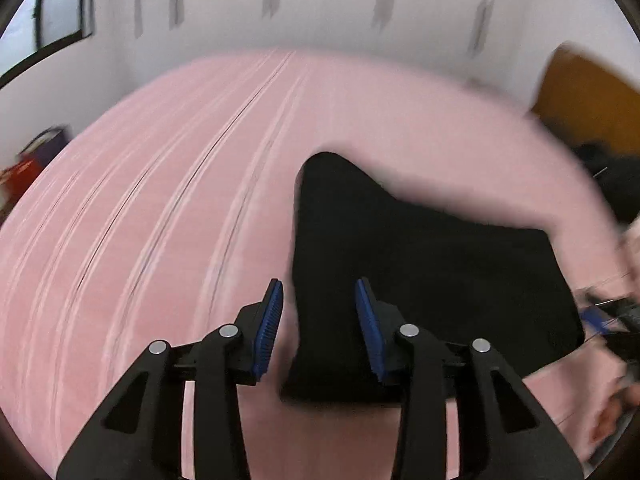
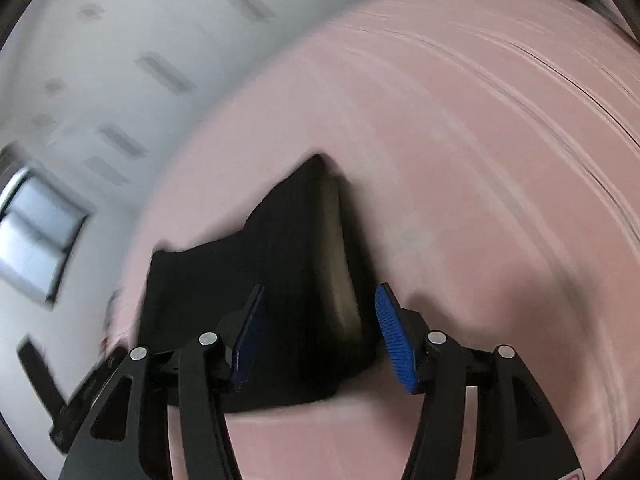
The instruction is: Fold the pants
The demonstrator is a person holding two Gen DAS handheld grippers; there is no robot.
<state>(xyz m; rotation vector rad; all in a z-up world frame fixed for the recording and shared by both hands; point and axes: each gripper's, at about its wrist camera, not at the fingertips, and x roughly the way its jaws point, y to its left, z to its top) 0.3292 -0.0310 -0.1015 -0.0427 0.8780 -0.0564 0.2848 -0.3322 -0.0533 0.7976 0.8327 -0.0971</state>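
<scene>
Pants, black and folded, lie on a pink-sheeted bed beside white walls; left tool and right tool both released, pads clear of cloth.

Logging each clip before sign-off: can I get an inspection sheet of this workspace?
Surface: pink striped bed sheet, motion-blurred.
Job's things: black fabric pants, folded into a compact bundle, lying on the sheet.
Clutter: red and purple bags beside the bed.
Grippers: left gripper open over the pants' near edge; right gripper open, pants below, nothing gripped.
Cables: nothing seen.
Surroundings: white wall, window, orange-brown panel.
</scene>
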